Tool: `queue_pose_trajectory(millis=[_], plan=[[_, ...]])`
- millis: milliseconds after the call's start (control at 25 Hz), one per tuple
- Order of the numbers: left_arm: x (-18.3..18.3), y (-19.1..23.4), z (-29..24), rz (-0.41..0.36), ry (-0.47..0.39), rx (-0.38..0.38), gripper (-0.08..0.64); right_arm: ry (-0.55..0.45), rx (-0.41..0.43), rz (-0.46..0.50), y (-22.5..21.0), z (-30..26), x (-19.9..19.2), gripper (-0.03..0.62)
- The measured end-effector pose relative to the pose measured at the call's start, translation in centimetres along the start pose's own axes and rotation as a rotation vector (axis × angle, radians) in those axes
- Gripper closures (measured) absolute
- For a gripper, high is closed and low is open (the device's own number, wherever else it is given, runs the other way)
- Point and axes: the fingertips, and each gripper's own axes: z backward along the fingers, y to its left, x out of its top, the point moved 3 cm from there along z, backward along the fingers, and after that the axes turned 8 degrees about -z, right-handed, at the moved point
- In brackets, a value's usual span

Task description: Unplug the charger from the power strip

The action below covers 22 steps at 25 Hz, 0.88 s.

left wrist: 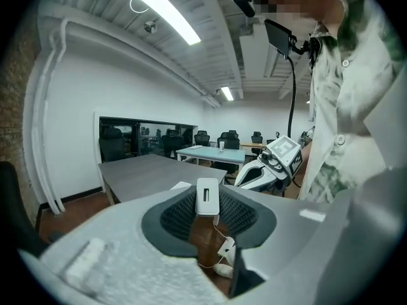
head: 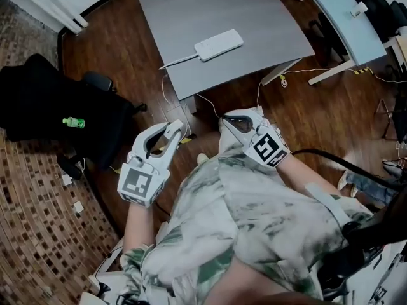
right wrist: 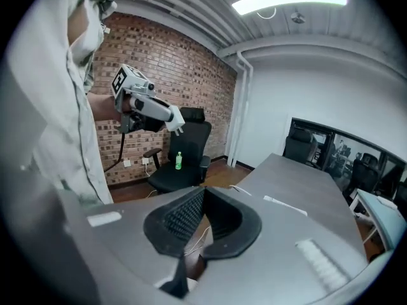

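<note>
L gripper (head: 166, 135) sat at centre-left of the head view, held up close to the person's chest, tips pointing toward the top of the frame. In the left gripper view its jaws stood part-way apart w/ the charger (left wrist: 207, 197) clamped between the pads: a small white block, upright, slot facing the camera. A thin white cable (left wrist: 219, 230) hung from the charger's underside to a white plug lower in the frame.

R gripper (head: 227, 122) was at centre-right of the head view, also near the chest, marker cube toward the lower right. In the right gripper view its pads met at the tips, nothing between them; only floor (right wrist: 191, 243) and loose wires showed through the gap below.

Power strip (head: 219, 44) lay flat on the grey table (head: 191, 5) at upper centre of the head view, well apart from both grippers, w/ its own lead running off toward the left. Charger not in it.

Black chair (head: 51, 107) at the left edge, green bottle (head: 74, 122) on its seat. Pale patterned shirt (head: 254, 215) filled the bottom centre.
</note>
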Motion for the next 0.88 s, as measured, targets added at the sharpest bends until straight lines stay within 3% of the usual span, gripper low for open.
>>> queue_pose_trajectory(millis=[400,680,880], plan=[[0.9,-9.3,3.3,0.049,-0.032,-0.017,0.449,-0.048,-0.019,0.032,5.5,7.9,0.0,0.591],[5.5,-20.5,2.3,0.013,-0.071,-0.035,0.449,-0.088,-0.028,0.029,9.3,19.3,-3.2,0.591],[7.1,-29.0,2.6,0.057,-0.076,-0.038,0.449,-0.092,-0.013,-0.017,13.3,25.5,-7.5,0.591]])
